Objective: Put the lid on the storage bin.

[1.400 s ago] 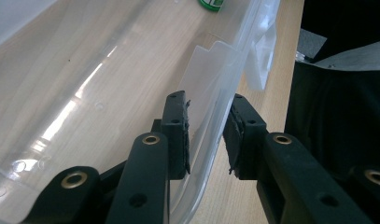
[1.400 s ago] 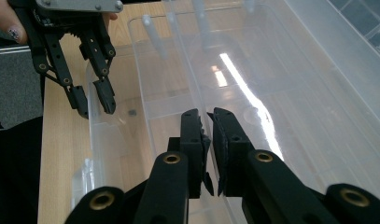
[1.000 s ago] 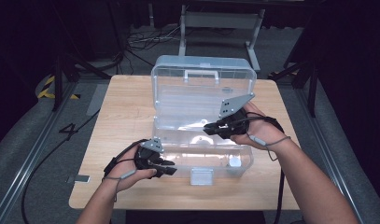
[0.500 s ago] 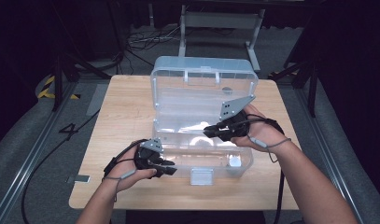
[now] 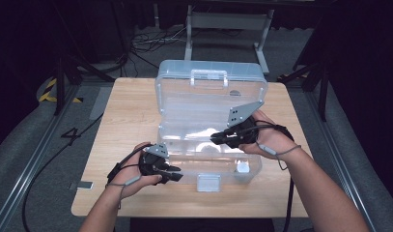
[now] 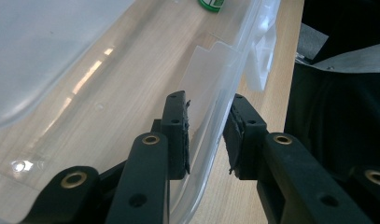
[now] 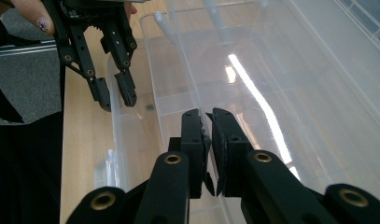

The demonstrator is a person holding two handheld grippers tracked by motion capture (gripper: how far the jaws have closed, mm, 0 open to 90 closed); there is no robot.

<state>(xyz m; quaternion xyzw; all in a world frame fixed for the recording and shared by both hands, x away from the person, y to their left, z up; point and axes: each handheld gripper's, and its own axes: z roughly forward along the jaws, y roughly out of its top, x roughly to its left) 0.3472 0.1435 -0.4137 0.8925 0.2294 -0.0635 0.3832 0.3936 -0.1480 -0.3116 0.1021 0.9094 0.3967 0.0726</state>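
A: Left gripper (image 6: 206,135): jaws part open, straddling the front wall of the clear plastic storage box (image 6: 108,93). One pad sits inside, one outside. I see a gap on both sides of the wall, so no clamp.

B: Right gripper (image 7: 208,149)?

A: Jaws almost shut, only a slit between the pads. Nothing visible in the slit. It hovers over the box's base tray, near the hinge line. I can't tell whether the tips touch the plastic.

B: Box location?

A: On the wooden table (image 5: 121,116), about centre. The lid stands open and leans back, handle (image 5: 209,77) at the top. The front latch tab (image 5: 208,182) hangs at the near wall. A small white piece (image 5: 242,167) lies inside the tray's right front corner, and a green-rimmed round thing (image 6: 214,4) lies farther along the floor.

B: Handling?

A: My read: light, thin-walled, slick. The walls will flex under a pinch and the base will skate on the wood. The rim is stiffest, so grip there. To close it, brace the front wall with the left and pull the lid's top edge near the handle. Don't crush it, thin plastic cracks.
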